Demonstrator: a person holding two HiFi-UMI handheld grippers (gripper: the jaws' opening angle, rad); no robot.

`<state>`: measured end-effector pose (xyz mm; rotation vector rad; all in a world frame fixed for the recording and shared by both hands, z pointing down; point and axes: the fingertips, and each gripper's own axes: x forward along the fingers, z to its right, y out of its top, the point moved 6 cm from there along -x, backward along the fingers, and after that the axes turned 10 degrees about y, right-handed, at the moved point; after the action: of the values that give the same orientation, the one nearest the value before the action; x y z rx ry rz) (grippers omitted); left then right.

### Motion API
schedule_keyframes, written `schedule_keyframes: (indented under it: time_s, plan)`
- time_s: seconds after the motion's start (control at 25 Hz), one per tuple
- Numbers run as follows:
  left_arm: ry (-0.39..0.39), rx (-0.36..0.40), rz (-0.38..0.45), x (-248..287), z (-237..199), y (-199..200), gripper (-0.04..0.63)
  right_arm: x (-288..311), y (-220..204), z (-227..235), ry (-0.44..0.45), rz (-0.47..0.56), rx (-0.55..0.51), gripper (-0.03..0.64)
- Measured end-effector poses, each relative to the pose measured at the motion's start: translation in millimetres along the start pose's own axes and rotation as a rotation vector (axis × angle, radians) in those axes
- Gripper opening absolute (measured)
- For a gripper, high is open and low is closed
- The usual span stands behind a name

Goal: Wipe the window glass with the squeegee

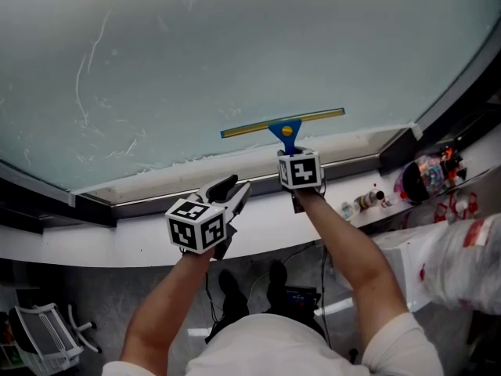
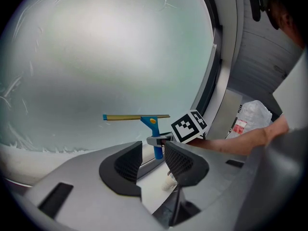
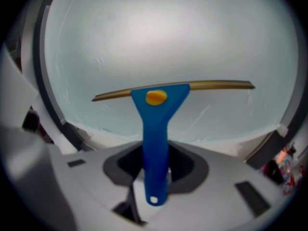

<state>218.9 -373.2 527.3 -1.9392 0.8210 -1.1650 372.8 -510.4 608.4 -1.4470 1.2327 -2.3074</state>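
The squeegee (image 1: 283, 125) has a blue handle and a brass-coloured blade. Its blade (image 3: 173, 88) lies level against the lower part of the window glass (image 1: 235, 45). My right gripper (image 1: 290, 153) is shut on the blue handle (image 3: 156, 143), just above the sill. The left gripper (image 1: 228, 193) hovers over the sill to the left of it, open and holding nothing. In the left gripper view, the squeegee (image 2: 144, 119) and the right gripper's marker cube (image 2: 189, 126) show beyond the open left gripper (image 2: 154, 160). Thin white streaks mark the glass at the left and along its bottom edge.
A white sill (image 1: 258, 225) and a dark frame (image 1: 438, 108) border the glass. At the right a small bottle (image 1: 364, 204) lies on the sill, near a colourful packet (image 1: 427, 172) and a white plastic bag (image 1: 462, 261). A white rack (image 1: 43, 331) stands on the floor at lower left.
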Motion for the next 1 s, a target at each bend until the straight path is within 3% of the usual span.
schedule_keyframes:
  time_s: [1.0]
  plan:
    - [0.006, -0.054, -0.058, 20.6, -6.7, -42.1, 0.167, 37.0, -42.2, 8.4, 0.004, -0.059, 0.002, 0.147]
